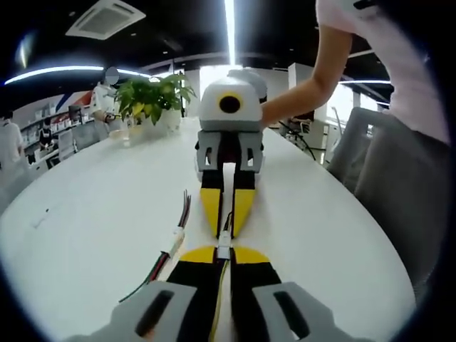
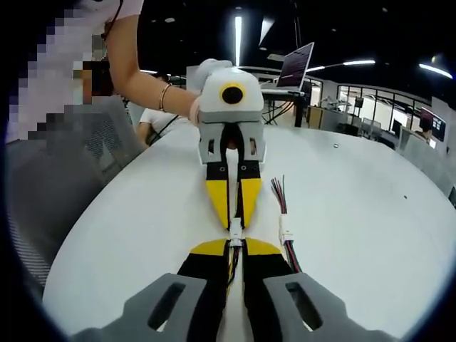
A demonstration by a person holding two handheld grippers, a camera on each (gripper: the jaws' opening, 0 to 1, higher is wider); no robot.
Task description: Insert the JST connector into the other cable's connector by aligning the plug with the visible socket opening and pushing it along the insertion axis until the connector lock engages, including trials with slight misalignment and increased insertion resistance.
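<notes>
Over the white table (image 1: 92, 206) my two grippers face each other tip to tip. My left gripper (image 1: 224, 252) rises from the bottom of the left gripper view, shut on a wired plug. The right gripper (image 1: 226, 228) comes from the far side, shut on the mating end. A small white JST connector (image 1: 224, 246) sits between the yellow tips, its two housings touching in line. In the right gripper view my right gripper (image 2: 236, 246) is shut on its cable. The white connector (image 2: 235, 232) bridges to the left gripper (image 2: 234, 218). How deep the plug sits is too small to tell.
A spare cable with a white connector (image 1: 175, 238) and loose coloured wires lies beside the grippers, also as the spare cable (image 2: 285, 231). A potted plant (image 1: 153, 96) stands at the table's far end. A person's arm (image 1: 299, 100) holds the right gripper. Grey chairs (image 1: 399, 171) flank the table edge.
</notes>
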